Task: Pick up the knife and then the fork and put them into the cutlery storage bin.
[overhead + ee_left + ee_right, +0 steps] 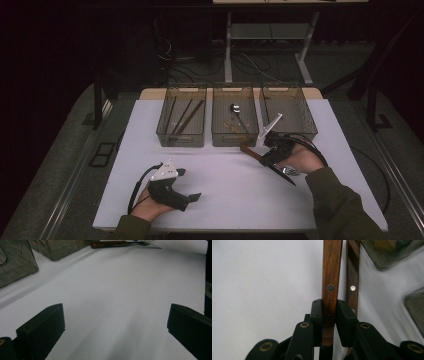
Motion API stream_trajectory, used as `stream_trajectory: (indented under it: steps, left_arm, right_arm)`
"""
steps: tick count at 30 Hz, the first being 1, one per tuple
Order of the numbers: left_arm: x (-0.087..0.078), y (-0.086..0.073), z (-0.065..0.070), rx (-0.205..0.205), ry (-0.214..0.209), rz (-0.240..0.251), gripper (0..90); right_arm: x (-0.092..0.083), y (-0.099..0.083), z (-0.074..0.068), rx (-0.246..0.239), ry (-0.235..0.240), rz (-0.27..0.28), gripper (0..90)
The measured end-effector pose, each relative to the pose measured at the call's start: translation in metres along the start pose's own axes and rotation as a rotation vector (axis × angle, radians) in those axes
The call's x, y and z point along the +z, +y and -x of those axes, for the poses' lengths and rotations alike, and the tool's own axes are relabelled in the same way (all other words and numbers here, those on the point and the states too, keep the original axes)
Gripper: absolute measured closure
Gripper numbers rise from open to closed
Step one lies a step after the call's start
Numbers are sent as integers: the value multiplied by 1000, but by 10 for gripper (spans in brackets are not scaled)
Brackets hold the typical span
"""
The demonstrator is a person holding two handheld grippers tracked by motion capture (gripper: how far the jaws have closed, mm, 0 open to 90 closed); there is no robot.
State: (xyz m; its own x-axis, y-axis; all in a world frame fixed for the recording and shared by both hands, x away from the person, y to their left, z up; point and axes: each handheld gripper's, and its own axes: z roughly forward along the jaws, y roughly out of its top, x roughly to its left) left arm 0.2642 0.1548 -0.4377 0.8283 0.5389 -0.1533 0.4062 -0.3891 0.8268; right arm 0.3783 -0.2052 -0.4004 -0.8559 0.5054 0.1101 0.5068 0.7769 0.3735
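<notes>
My right gripper point(264, 156) point(331, 308) is shut on the wooden handle point(332, 272) of a utensil point(248, 149), a little above the white table point(225, 190) just in front of the middle bin. A second wooden handle with a bright rivet point(352, 277) lies close beside the held one, lower down. Something of shiny metal point(289, 171) shows under the right hand. My left gripper point(190, 184) point(115, 322) rests near the front left of the table, its jaws wide open with bare table between them.
Three translucent bins stand in a row at the back. The left bin point(181, 137) holds dark sticks, the middle bin point(234, 140) a spoon point(235, 108), and the right bin point(305, 131) is beside the right hand. A wooden-handled utensil point(110, 244) lies far ahead of the left gripper.
</notes>
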Motion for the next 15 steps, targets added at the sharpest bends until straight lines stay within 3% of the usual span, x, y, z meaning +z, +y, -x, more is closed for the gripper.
stream_trajectory:
  steps: [11, 15]
  left_arm:
    - [0, 0, 0, 0, 0, 0, 2]
    - [0, 0, -1, 2, 1, -3, 2]
  right_arm:
    - [-14, -13, 3, 55, 29, 127, 767]
    - [-20, -18, 6, 76, 40, 197, 767]
